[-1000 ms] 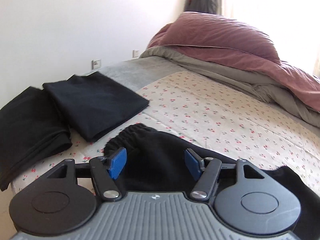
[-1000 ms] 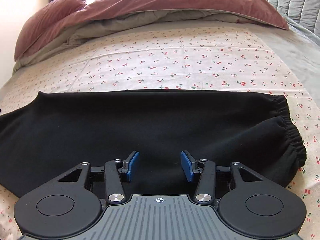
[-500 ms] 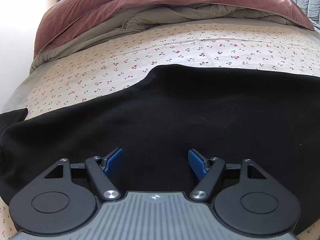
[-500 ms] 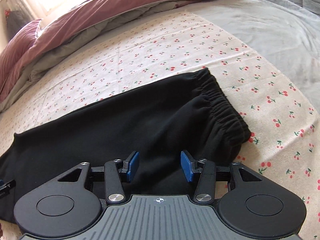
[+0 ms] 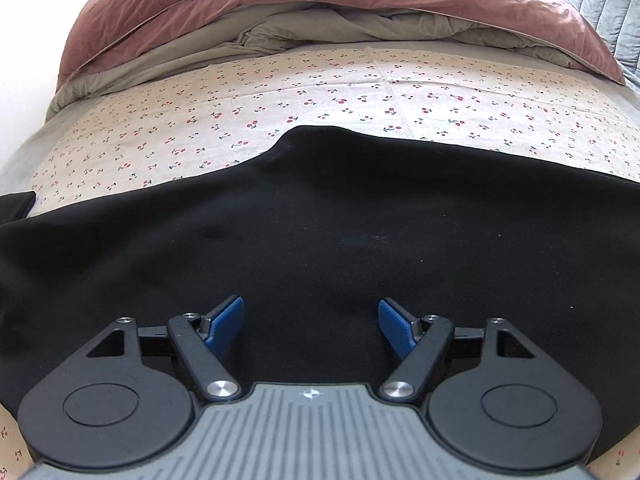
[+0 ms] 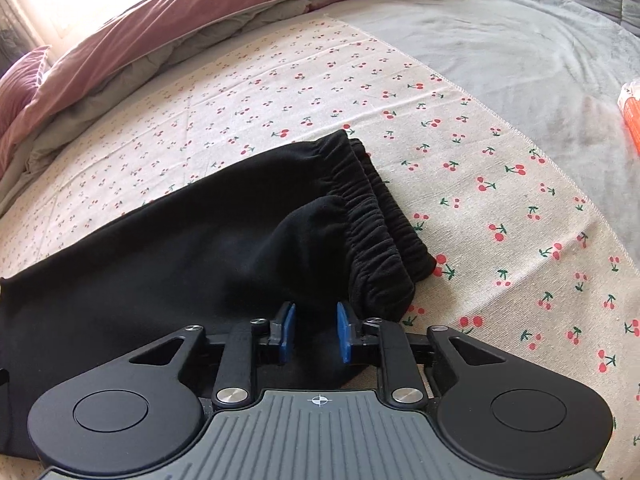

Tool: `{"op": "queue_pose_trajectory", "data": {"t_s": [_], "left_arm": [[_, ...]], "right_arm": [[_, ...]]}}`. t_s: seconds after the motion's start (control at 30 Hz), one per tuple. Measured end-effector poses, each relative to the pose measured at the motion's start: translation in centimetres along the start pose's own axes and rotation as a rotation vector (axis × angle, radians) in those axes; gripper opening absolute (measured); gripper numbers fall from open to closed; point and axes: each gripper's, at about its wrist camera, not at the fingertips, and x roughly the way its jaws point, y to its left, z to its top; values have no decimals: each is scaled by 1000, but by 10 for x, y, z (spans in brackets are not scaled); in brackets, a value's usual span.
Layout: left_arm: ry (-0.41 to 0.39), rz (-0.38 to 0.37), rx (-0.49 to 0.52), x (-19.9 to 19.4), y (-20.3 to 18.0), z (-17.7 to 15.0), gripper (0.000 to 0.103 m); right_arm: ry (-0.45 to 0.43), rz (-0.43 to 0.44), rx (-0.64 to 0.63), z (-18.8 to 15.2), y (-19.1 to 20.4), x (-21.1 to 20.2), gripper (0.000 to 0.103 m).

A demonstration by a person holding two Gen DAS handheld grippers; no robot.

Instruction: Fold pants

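My left tongs [image 5: 311,326] are hovering over the black pants [image 5: 340,248], blue pads [image 5: 224,322] spread wide and still opening. Fabric is lying under and between them, but neither pad is pressing on it, so nothing is gripped on that side.

My right tongs [image 6: 316,330] are pointing down at the near edge of the pants [image 6: 200,248], close to the elastic cuffs [image 6: 376,232]. The pads [image 6: 287,332] are standing narrow, with a fold of black fabric bunched between them and running up from the gap, so I'm pinching the pants there.

The pants are lying flat across the cherry-print sheet [image 5: 360,96] on the bed. In the left view they're filling the whole width, with a bump in the far edge near the middle. In the right view the two gathered cuffs are lying stacked, one on top of the other, and ending on the sheet just short of the grey blanket [image 6: 520,48].

A dusty-pink duvet [image 5: 320,4] with an olive underside is heaped along the far side of the bed. A corner of another black garment [image 5: 16,206] is peeking in at the left edge. Something orange [image 6: 632,112] is sitting at the far right edge of the right view, too cropped to identify.
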Motion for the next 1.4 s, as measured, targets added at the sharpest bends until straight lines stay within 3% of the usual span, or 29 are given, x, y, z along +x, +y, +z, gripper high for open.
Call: {"op": "queue_pose_trajectory", "data": {"t_s": [0.13, 0.27, 0.37, 0.5, 0.73, 0.9, 0.97, 1.03, 1.07, 1.27, 1.4], "left_arm": [[-7, -32, -52, 4, 13, -3, 88], [-12, -28, -87, -2, 15, 4, 84], [-25, -56, -53, -4, 3, 5, 84], [-12, -92, -41, 1, -10, 5, 85], [13, -102, -112, 8, -1, 10, 89], [16, -89, -135, 6, 2, 11, 89], [21, -101, -159, 3, 5, 12, 89], [24, -116, -182, 3, 8, 13, 88], [23, -122, -194, 2, 9, 14, 88], [14, -142, -205, -4, 10, 15, 88], [21, -150, -213, -5, 11, 13, 88]], "right_arm": [[4, -12, 35, 1, -8, 1, 0], [-29, -15, 79, 3, -11, -7, 0], [-125, 23, 84, 3, -10, -26, 12], [3, -13, -24, -4, 3, -3, 13], [-3, -41, -90, -7, 1, -7, 4], [-65, 47, 67, -5, -25, -28, 7], [-55, 75, 135, -5, -37, -30, 17], [-54, 25, 169, -5, -45, -30, 41], [-59, 17, 188, -5, -50, -31, 46], [-36, 60, 314, -6, -74, -26, 51], [-21, 171, 453, -7, -90, -18, 60]]}}
